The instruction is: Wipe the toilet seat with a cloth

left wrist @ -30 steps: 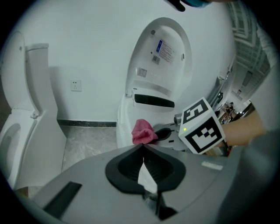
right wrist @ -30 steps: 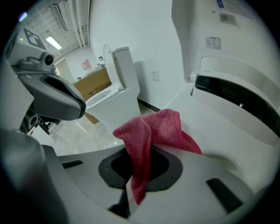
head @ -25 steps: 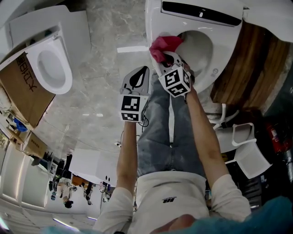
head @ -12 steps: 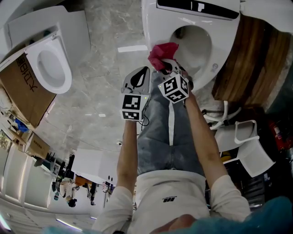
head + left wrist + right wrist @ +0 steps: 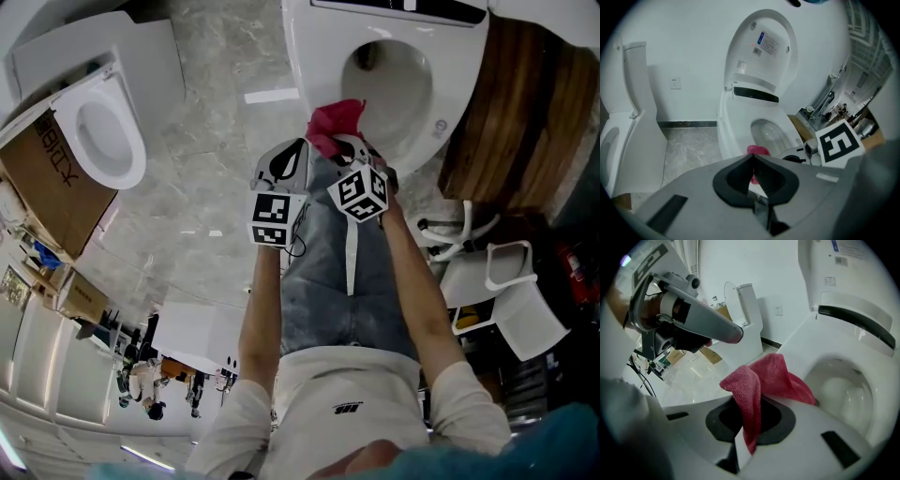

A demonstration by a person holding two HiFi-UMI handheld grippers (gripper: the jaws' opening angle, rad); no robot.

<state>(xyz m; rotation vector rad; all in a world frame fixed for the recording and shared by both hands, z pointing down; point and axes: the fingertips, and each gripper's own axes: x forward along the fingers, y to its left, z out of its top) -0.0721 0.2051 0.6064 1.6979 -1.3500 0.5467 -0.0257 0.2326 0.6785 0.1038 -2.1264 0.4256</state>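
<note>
Red cloth [image 5: 765, 375], pinched by the right gripper [image 5: 748, 426], has slid back along the toilet seat [image 5: 314, 67] beneath its fingertips (left gripper [image 5: 753, 174] closed on nothing, alongside), so wiping continues.

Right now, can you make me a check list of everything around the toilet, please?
Surface: toilet seat is white, with the lid up; no dirt seen.
Job's things: red cloth, bunched at the seat's front rim.
Clutter: cardboard box beside a second toilet.
Grippers: right gripper is shut on the red cloth; left gripper is shut and empty, away from the seat.
Cables: thin wire below the left gripper; white hose beside the toilet.
Surroundings: grey marble floor, wood panel, people far off.
</note>
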